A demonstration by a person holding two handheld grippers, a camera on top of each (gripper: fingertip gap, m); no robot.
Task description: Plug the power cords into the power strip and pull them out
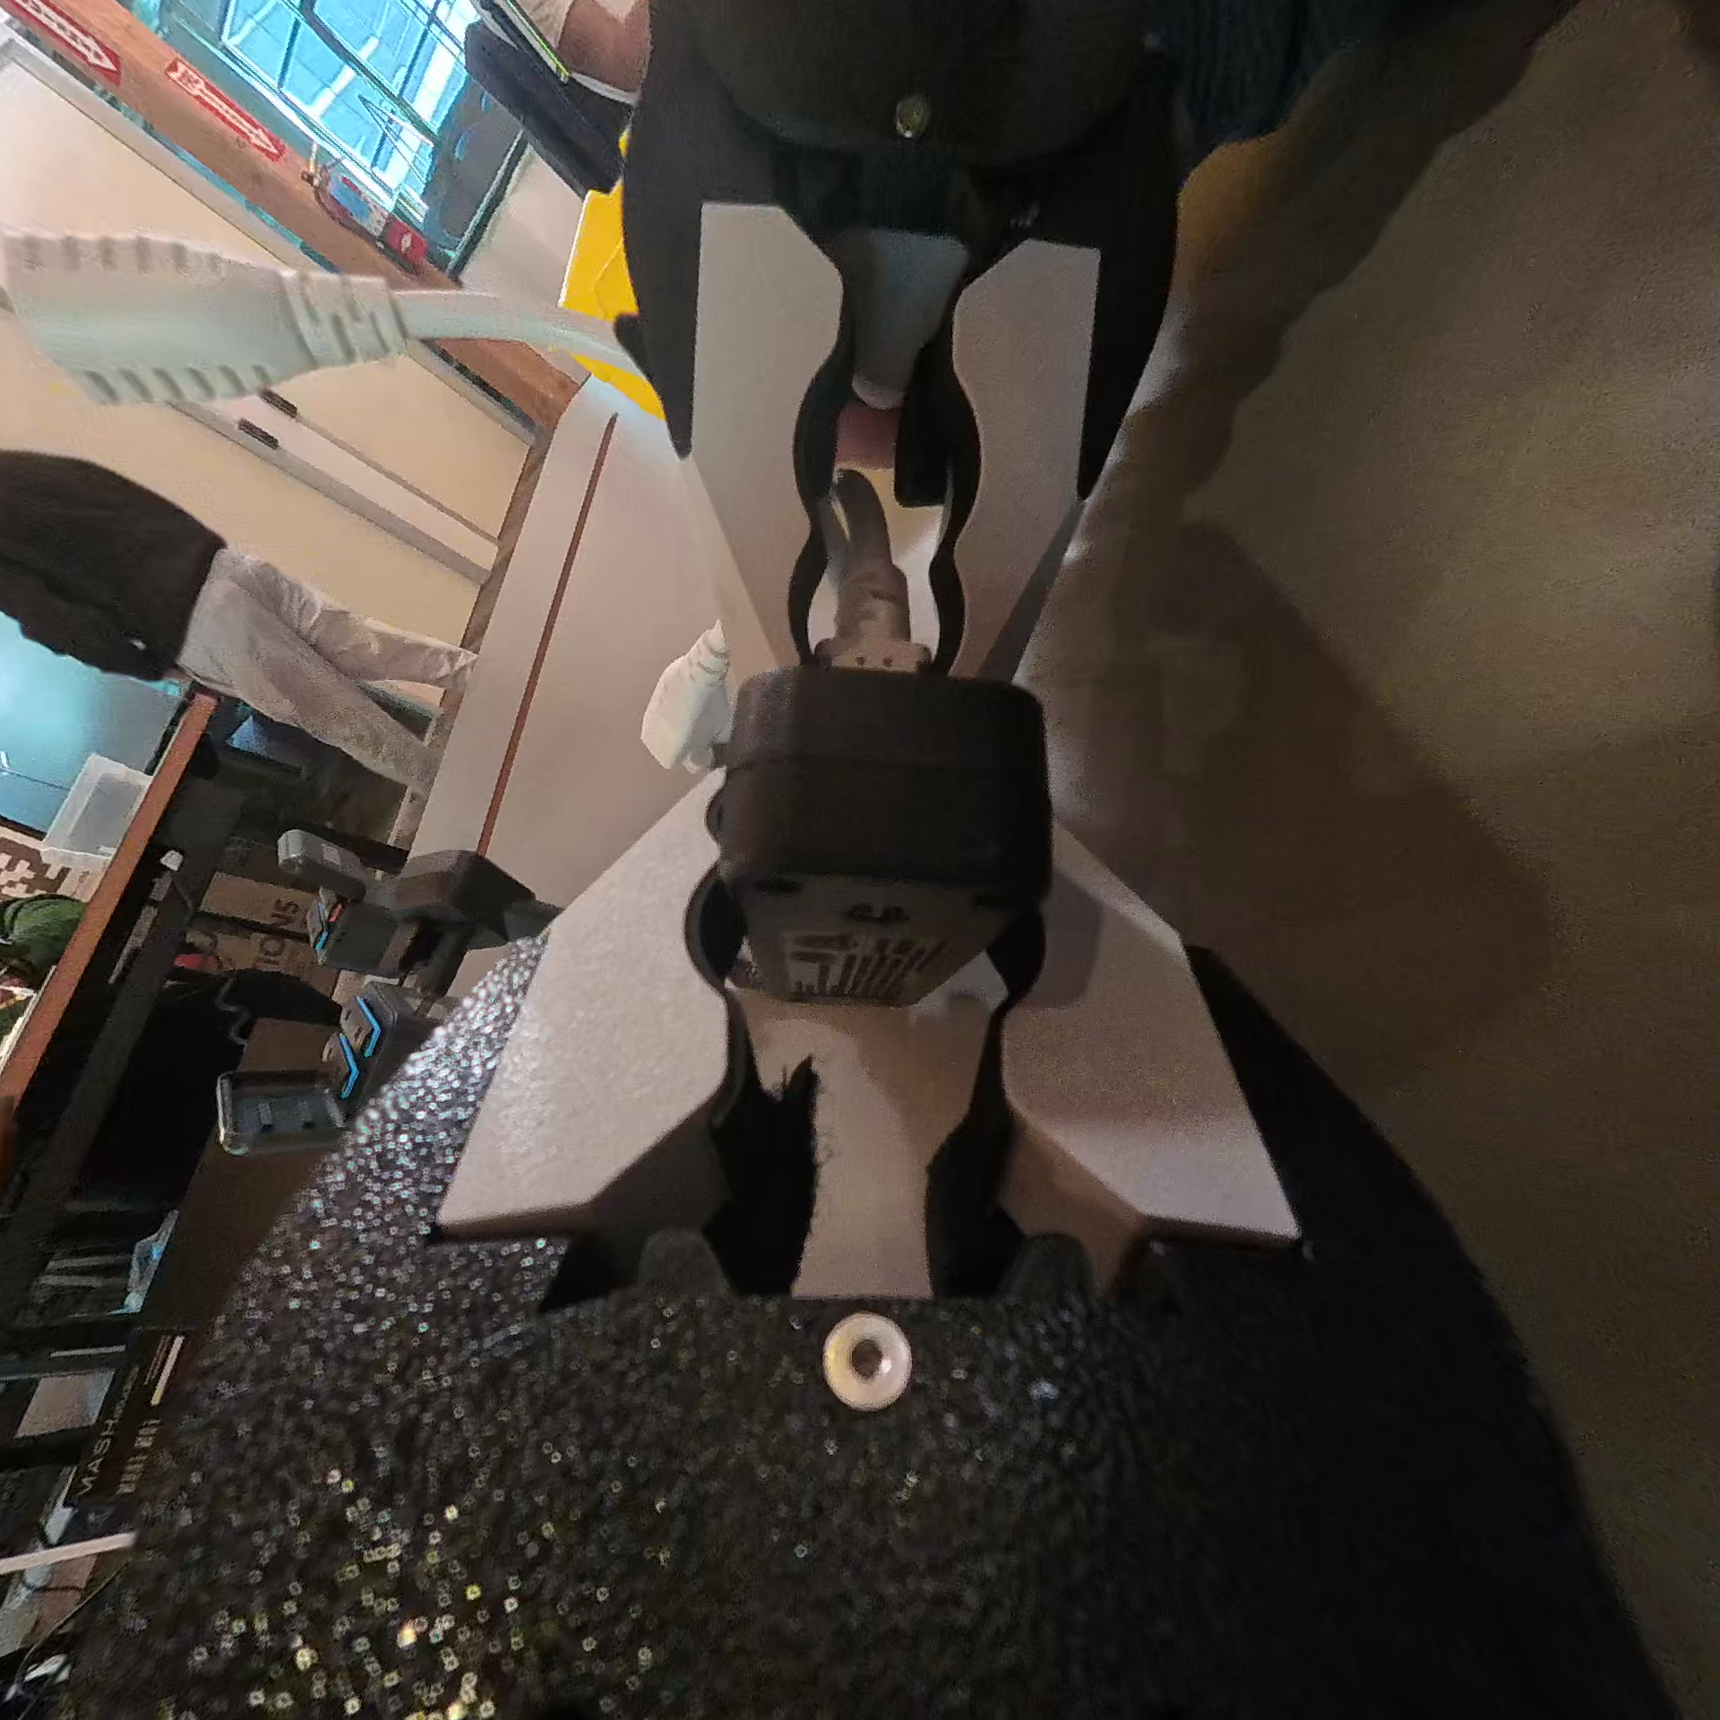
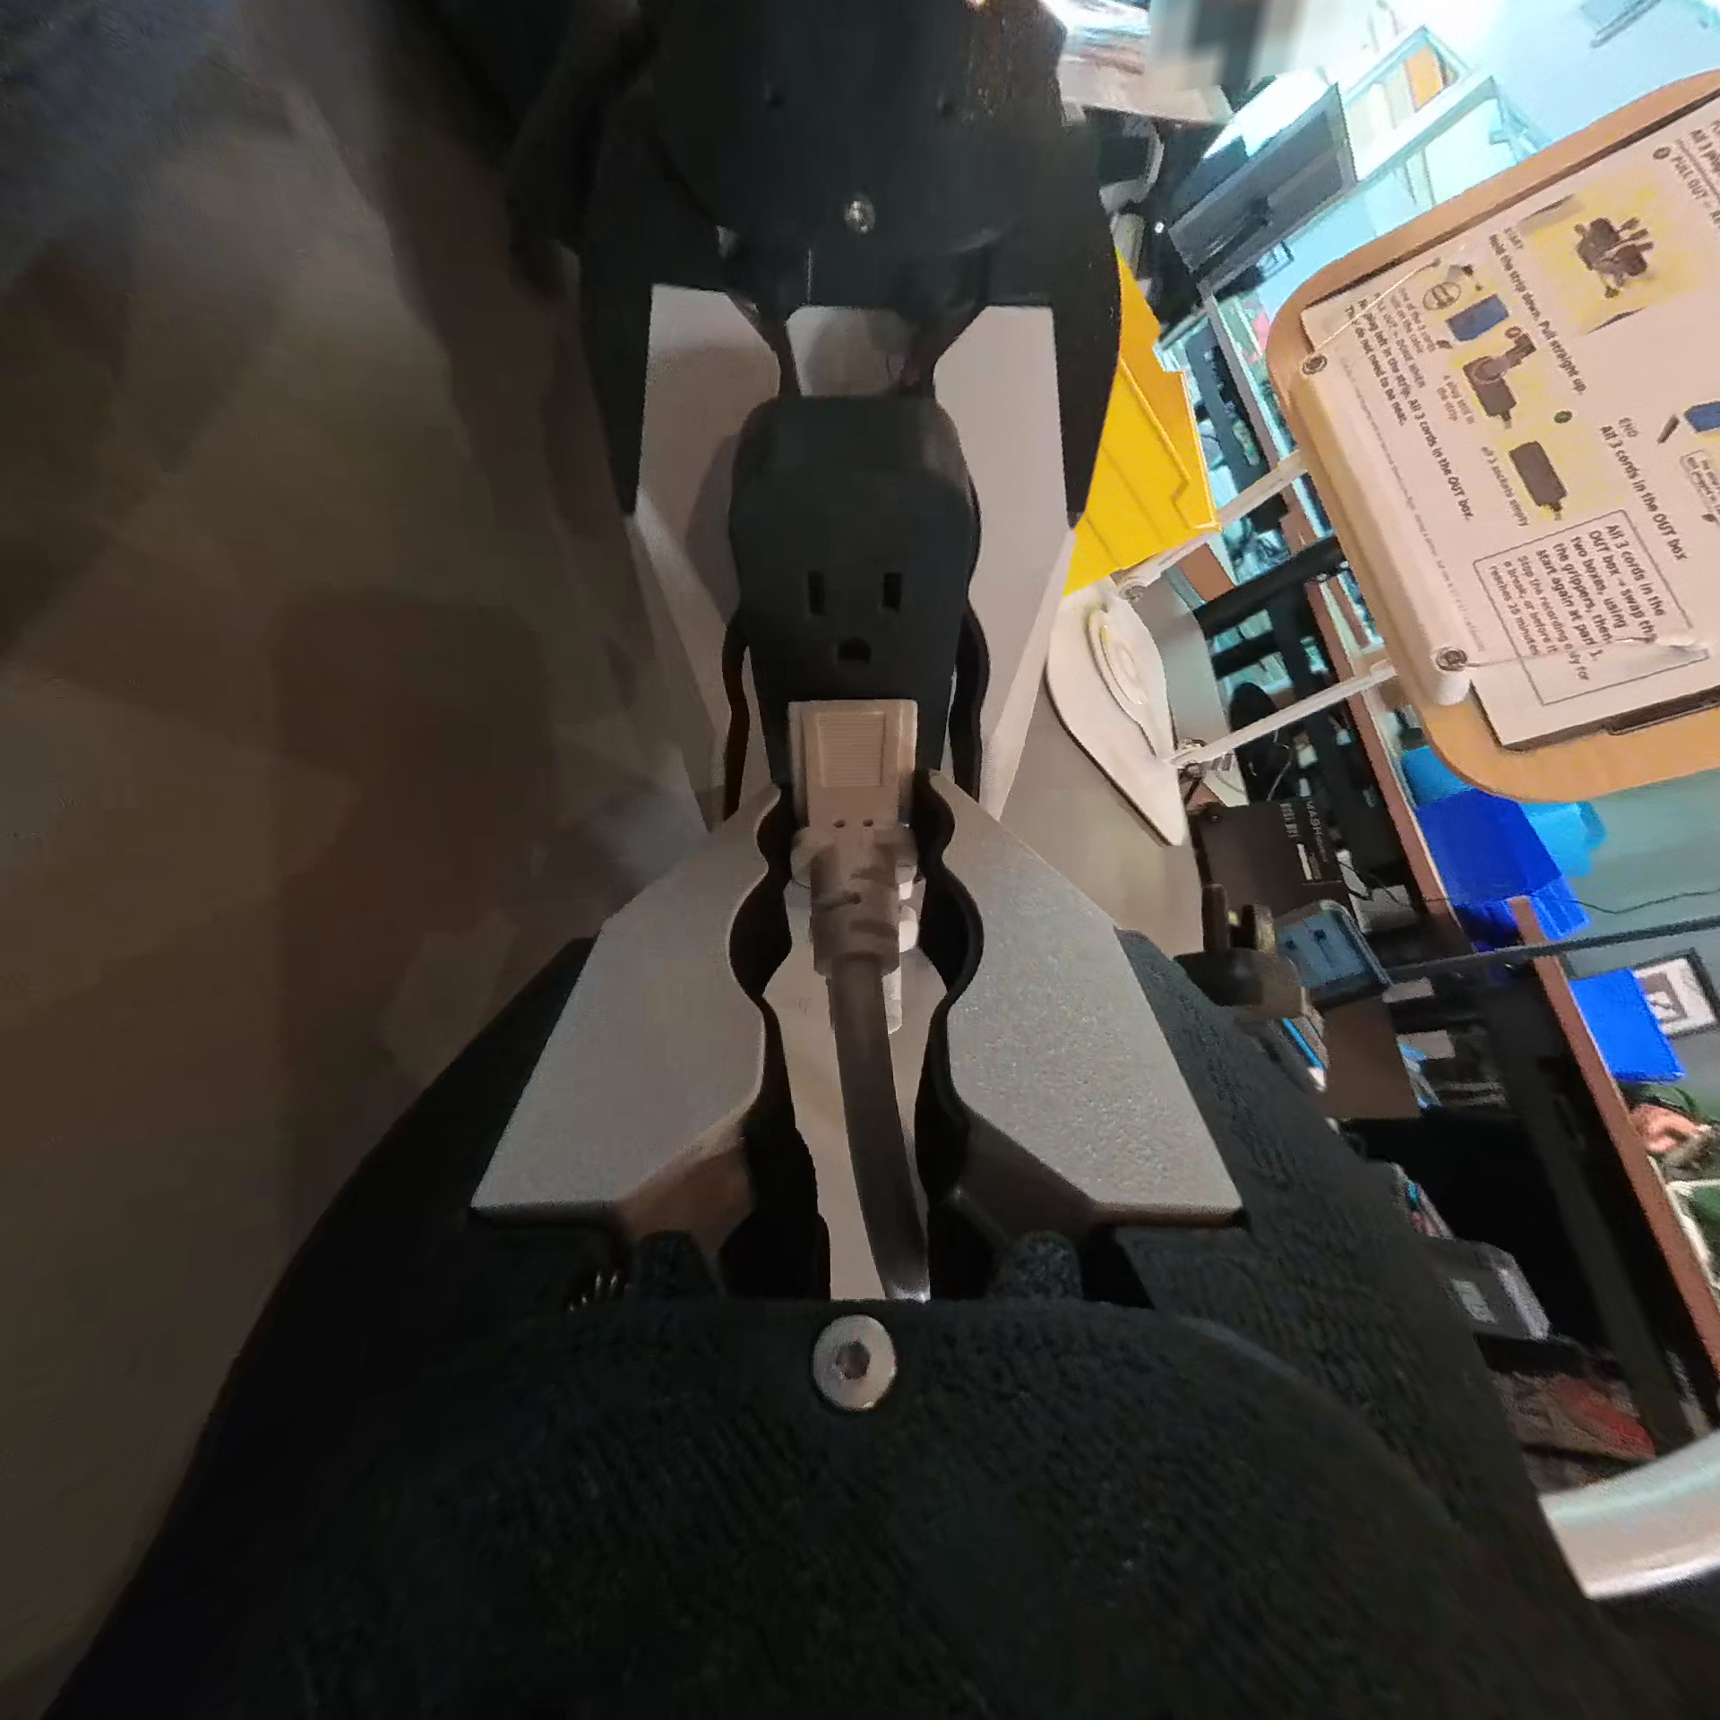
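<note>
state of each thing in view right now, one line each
black power strip: held by left gripper, one free socket showing
grey flat plug: seated in the strip
right gripper: shut on the plug's grey cord
white ribbed plug: unplugged, blurred
yellow plastic bin: contents hidden

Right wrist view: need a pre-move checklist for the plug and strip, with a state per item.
1. Strip clamped by left hand-held gripper: ok.
2. Grey plug gripped by right hand-held gripper: ok.
3. Plug fully seated in the strip: cannot tell, prongs hidden.
4. Cord runs straight back between the fingers, no snag in view: ok.
5. Socket next to the plug is free: ok.
6. The two grippers face each other in line: ok.
</note>
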